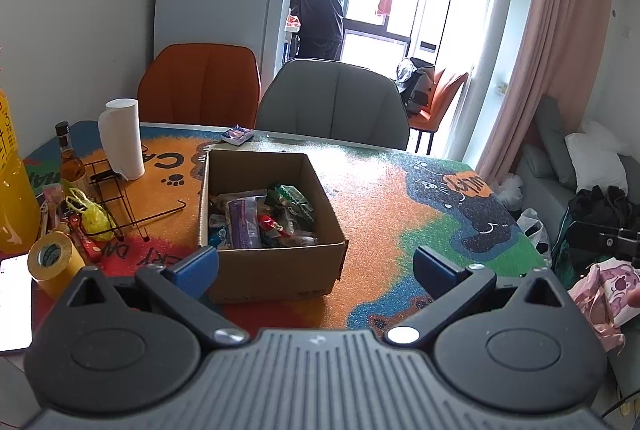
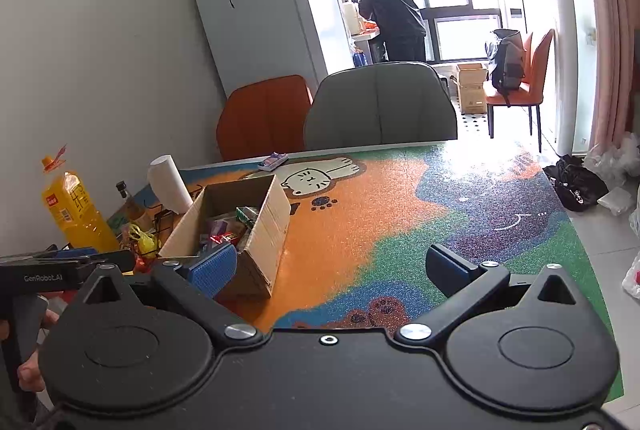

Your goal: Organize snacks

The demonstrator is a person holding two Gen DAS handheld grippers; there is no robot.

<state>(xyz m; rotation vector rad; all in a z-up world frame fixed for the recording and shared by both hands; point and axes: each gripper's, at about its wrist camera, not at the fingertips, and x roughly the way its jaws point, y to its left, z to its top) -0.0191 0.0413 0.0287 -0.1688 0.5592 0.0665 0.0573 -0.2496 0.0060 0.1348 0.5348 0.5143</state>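
Note:
An open cardboard box [image 1: 276,270] stands on the colourful table mat [image 1: 380,197]. It holds several wrapped snacks [image 1: 264,218], purple, green and red. My left gripper [image 1: 316,268] is open and empty, held just in front of the box's near wall. In the right wrist view the box [image 2: 268,218] sits to the left, with snacks [image 2: 228,230] inside. My right gripper [image 2: 332,266] is open and empty, to the right of the box over the mat [image 2: 380,213]. A small blue and purple packet [image 1: 237,134] lies at the far table edge; it also shows in the right wrist view [image 2: 273,161].
At the left stand a paper towel roll [image 1: 121,137], a dark bottle [image 1: 70,159], an orange drink bottle [image 2: 74,211], yellow tape [image 1: 54,262], a wire rack [image 1: 120,197] and a phone [image 1: 14,304]. Orange [image 1: 200,81] and grey [image 1: 332,101] chairs stand behind the table. A person [image 1: 318,13] stands by the fridge.

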